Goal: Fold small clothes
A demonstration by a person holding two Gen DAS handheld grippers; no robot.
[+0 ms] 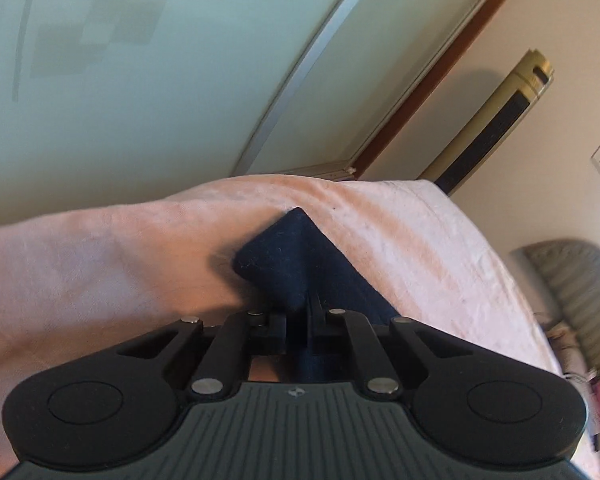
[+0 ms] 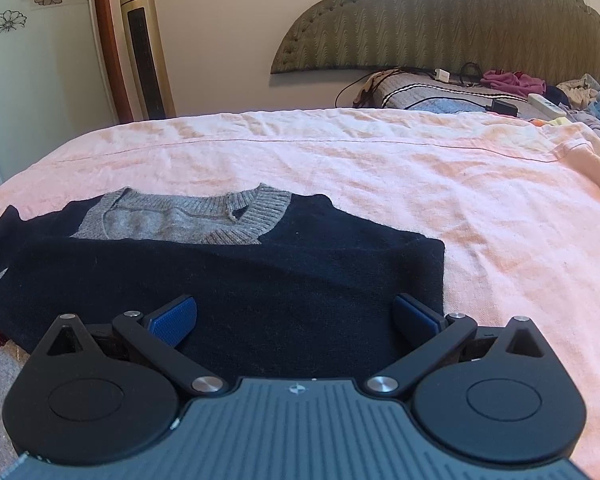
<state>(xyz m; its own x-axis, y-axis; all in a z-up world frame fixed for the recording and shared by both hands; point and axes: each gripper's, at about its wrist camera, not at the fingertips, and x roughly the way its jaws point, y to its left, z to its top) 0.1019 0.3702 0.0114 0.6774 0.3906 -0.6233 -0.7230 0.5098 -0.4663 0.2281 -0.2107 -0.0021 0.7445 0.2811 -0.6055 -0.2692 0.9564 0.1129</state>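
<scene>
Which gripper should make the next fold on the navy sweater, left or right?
Left, probably. The left gripper is already shut on a peak of the navy sweater, lifting it off the pink sheet. The right gripper is open over the sweater's body, gripping nothing.

One navy sweater (image 2: pixel 228 280) with a grey collar lies at the near left edge of one bed, on one pink sheet (image 2: pixel 380 168). One padded headboard (image 2: pixel 440 16) and one tower fan (image 2: pixel 144 44) stand beyond. Two grippers show, left gripper (image 1: pixel 298 312) and right gripper (image 2: pixel 296 320).
</scene>
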